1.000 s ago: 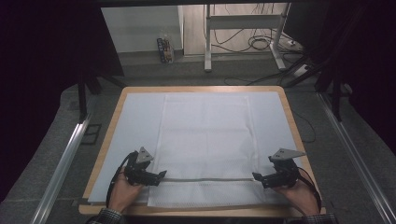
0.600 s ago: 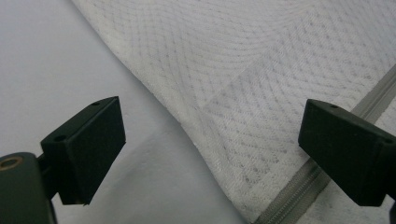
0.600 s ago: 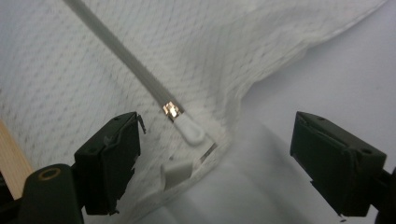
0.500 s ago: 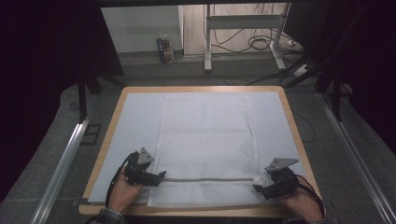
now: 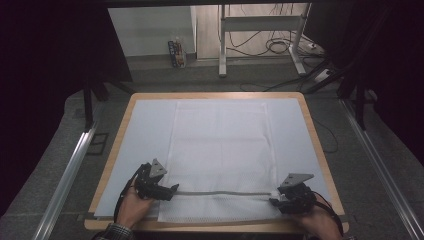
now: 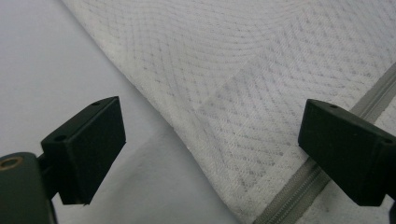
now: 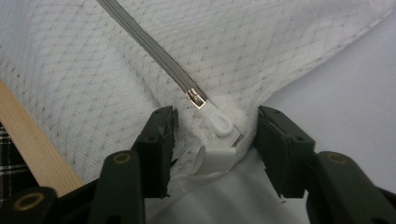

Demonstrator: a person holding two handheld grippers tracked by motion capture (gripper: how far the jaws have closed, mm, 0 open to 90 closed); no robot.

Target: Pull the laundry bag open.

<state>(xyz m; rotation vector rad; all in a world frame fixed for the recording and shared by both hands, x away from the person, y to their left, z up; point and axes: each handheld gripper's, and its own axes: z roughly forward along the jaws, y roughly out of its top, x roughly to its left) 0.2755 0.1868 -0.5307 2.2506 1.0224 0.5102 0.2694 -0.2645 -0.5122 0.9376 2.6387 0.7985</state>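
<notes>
Right gripper [image 7: 212, 140] straddles the white plastic zipper pull [image 7: 219, 123] at the end of the grey zip [image 5: 225, 192], jaws apart, while the released left gripper [image 6: 210, 154] hovers over the white mesh fabric cover [image 5: 220, 150] on the worktop [image 5: 320, 145]: pinch the tab squarely, pin the far end.

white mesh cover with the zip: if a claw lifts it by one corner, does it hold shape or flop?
Probably flops: the white mesh cover looks like thin knit fabric lying flat on the table, already puckered beside the zipper pull. Likely light, so it may drag across the sheet rather than stay put. The grey zipper line seems the firmest part, though still flexible.
</notes>
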